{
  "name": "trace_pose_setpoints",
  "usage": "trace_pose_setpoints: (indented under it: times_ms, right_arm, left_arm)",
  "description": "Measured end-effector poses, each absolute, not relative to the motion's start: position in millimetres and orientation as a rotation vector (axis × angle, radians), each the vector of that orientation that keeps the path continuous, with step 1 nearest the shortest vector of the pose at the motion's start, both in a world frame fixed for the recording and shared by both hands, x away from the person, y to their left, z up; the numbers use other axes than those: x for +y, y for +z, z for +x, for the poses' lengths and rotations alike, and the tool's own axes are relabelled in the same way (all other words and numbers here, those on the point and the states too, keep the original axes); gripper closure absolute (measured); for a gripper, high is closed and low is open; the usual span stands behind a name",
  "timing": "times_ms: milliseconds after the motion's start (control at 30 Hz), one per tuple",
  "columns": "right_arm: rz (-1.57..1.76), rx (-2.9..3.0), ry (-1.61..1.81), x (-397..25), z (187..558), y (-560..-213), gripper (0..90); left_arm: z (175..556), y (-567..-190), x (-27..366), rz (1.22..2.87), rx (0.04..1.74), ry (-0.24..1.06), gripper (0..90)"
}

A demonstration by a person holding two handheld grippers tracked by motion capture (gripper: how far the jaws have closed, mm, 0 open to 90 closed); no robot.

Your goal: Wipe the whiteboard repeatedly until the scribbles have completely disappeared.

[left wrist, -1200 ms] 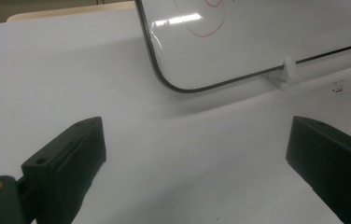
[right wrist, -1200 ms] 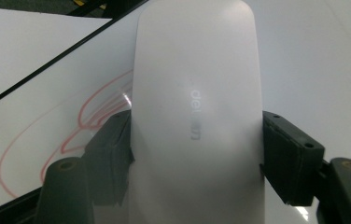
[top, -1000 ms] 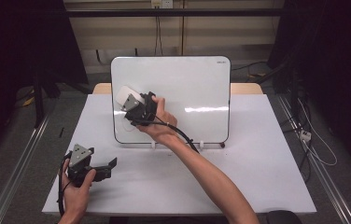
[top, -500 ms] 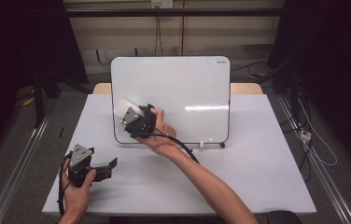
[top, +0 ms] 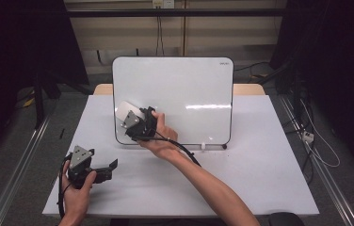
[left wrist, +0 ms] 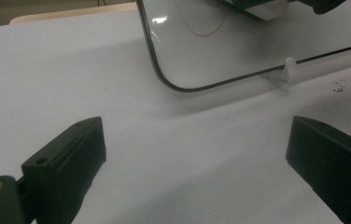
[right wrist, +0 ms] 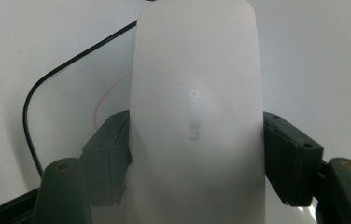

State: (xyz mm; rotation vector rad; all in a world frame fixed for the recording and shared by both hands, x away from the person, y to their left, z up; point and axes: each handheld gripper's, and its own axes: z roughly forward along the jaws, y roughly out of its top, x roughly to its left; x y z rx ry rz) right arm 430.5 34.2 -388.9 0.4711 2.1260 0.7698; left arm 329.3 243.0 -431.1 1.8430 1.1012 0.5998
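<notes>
Between my right gripper's point(right wrist: 197, 154) clamped jaws, the whiteboard eraser point(right wrist: 196, 116) could smear the red line point(right wrist: 110, 95) just beside them, while my left gripper's point(left wrist: 201, 163) jaws stand apart.

A white rounded-corner whiteboard point(top: 180, 94) stands propped near the back middle of the white table point(top: 260, 179), with the right gripper point(top: 135, 123) pressing a pale oblong plastic eraser point(top: 124, 111) against its lower left corner, while the left gripper point(top: 107, 169) sits before it, toward the table's front left edge.
</notes>
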Motion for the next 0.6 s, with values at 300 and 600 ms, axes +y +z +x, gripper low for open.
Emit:
trace_pose_setpoints:
  times_ms: [300,600]
  right_arm:
    - [0.524,2.079,0.785,27,447,-368,31.6]
    - [0.543,2.038,0.791,23,456,-356,31.6]
  left_arm:
    - [329,-431,244,1.848,1.104,0.598,4.9]
    - [329,-430,244,1.839,1.107,0.600,4.9]
